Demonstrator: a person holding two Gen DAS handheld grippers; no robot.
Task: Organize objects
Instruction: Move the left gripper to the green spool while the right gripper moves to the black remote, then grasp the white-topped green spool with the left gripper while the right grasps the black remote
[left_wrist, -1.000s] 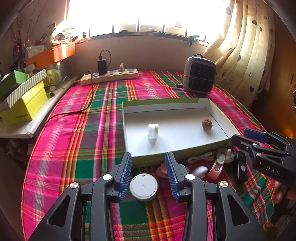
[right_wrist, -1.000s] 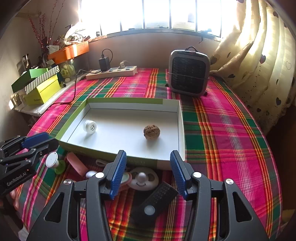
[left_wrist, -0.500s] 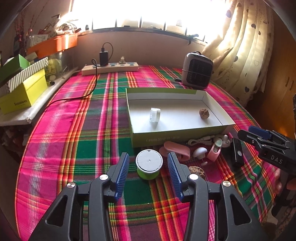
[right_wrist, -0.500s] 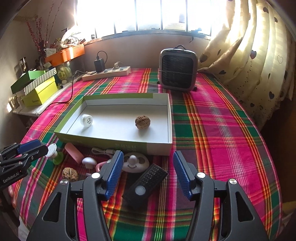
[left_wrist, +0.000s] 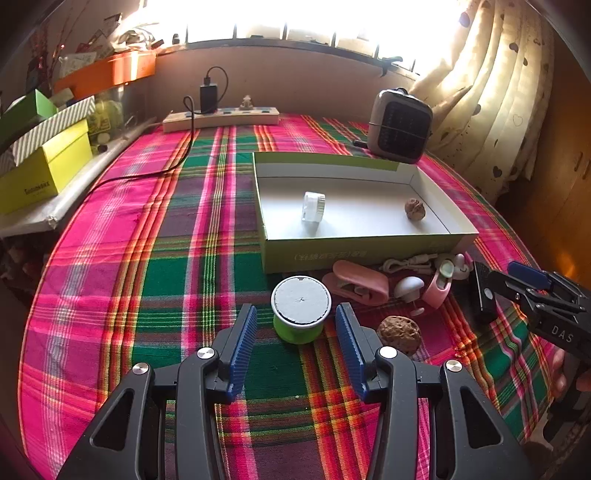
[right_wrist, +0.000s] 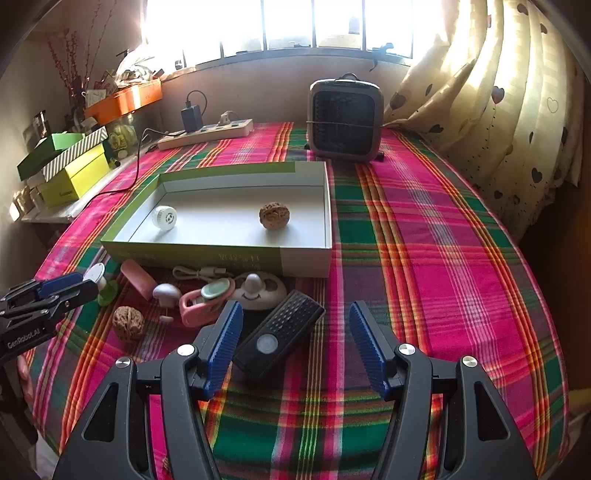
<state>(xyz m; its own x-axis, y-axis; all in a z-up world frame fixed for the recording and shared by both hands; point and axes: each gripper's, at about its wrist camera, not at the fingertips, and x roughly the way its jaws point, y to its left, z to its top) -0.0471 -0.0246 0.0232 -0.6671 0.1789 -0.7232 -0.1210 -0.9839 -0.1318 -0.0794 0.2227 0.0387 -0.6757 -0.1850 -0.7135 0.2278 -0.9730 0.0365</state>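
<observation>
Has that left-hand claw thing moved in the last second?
Yes. The left gripper has backed away from the green box; the box now looks farther off, and the spool sits beyond its fingertips.

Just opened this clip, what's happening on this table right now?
A person holds a gripper in each hand, sorting small items into a shallow box on a plaid cloth. The box holds a walnut and a white cap. The left gripper, open, faces a green spool. The right gripper, open, is over a black remote. Neither holds anything.
</observation>
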